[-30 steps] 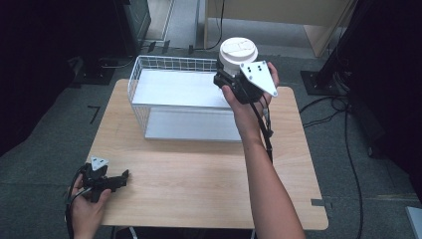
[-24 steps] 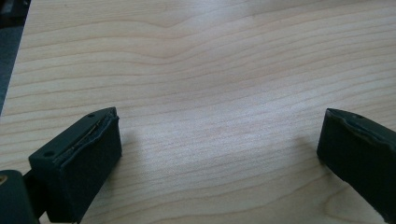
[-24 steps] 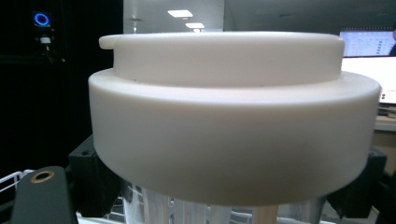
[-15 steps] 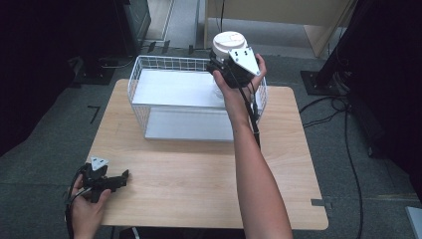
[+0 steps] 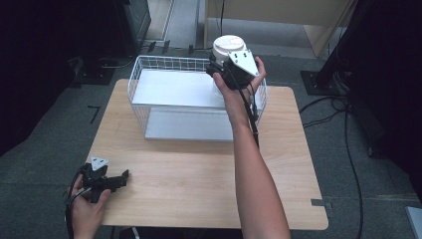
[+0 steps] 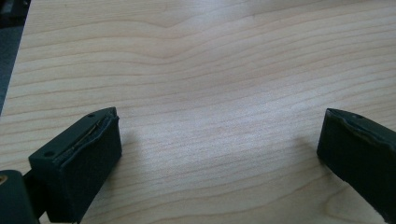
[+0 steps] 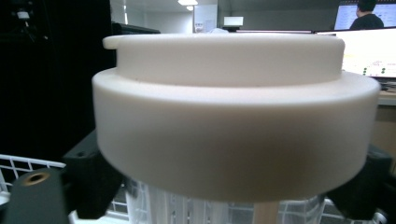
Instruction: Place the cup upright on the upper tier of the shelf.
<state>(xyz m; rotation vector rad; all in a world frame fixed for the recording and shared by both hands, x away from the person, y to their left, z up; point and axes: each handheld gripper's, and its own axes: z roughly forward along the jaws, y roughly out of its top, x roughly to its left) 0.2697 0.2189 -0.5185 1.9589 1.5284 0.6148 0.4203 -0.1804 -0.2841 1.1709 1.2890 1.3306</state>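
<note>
White-lidded jar [image 5: 226, 50] between right gripper [image 5: 222, 74] jaws, over wire basket [image 5: 149, 74] far corner. Jaws just opened partway around jar; release likely starting. Left gripper [image 5: 117, 180] jaws wide, empty, on bench [image 5: 199, 169].

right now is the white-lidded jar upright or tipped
Upright. The jar has its white lid on top and level above the clear body in the right gripper view, over the far right corner of the wire basket.
</note>
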